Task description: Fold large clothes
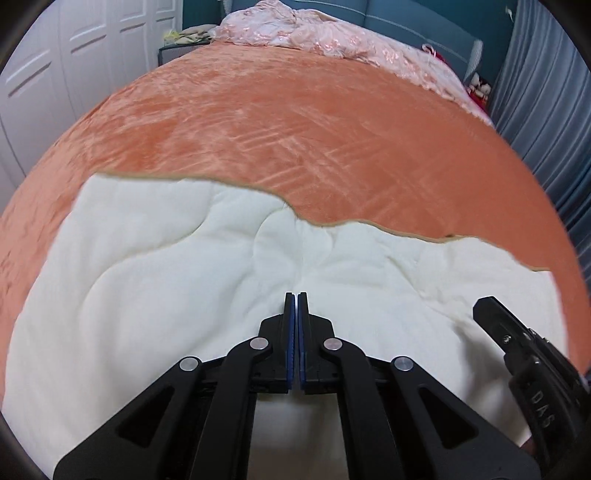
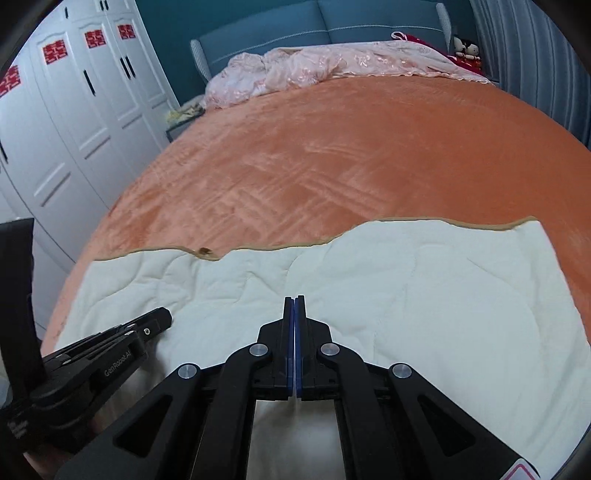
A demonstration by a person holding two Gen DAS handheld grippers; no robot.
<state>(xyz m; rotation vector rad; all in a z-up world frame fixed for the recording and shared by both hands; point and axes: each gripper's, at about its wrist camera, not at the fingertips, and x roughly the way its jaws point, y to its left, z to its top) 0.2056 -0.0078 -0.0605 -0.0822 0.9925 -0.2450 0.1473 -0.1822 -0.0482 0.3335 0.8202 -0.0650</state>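
- Cream quilted lining of the blanket (image 1: pixel 184 280) fills the near part of both views, turned back over the orange plush side (image 1: pixel 295 129) that covers the bed; a tan hem runs in a wavy line between the two colours.
- Left claw (image 1: pixel 296 295) hangs over the cream fold with its jaws pressed together, blue pads meeting and no cloth visibly between them.
- Right claw (image 2: pixel 295 298) is likewise closed, empty as far as can be seen, above the same fold.
- Each view catches the other claw at its edge: the right one low on the right of the left view, the left one low on the left of the right view.
- Only the right view shows a small brown speck (image 2: pixel 205 252) on the hem.
- Farther off, a crumpled pink quilt (image 2: pixel 314 68) lies at the head of the bed against a teal padded headboard (image 2: pixel 332 29).
- White wardrobe (image 2: pixel 74 110) doors stand along the left; only the right view shows red paper cut-outs (image 2: pixel 55 51) on them.
- Grey-blue curtains (image 1: pixel 546 92) hang on the right, with a soft toy (image 2: pixel 467 48) near them.
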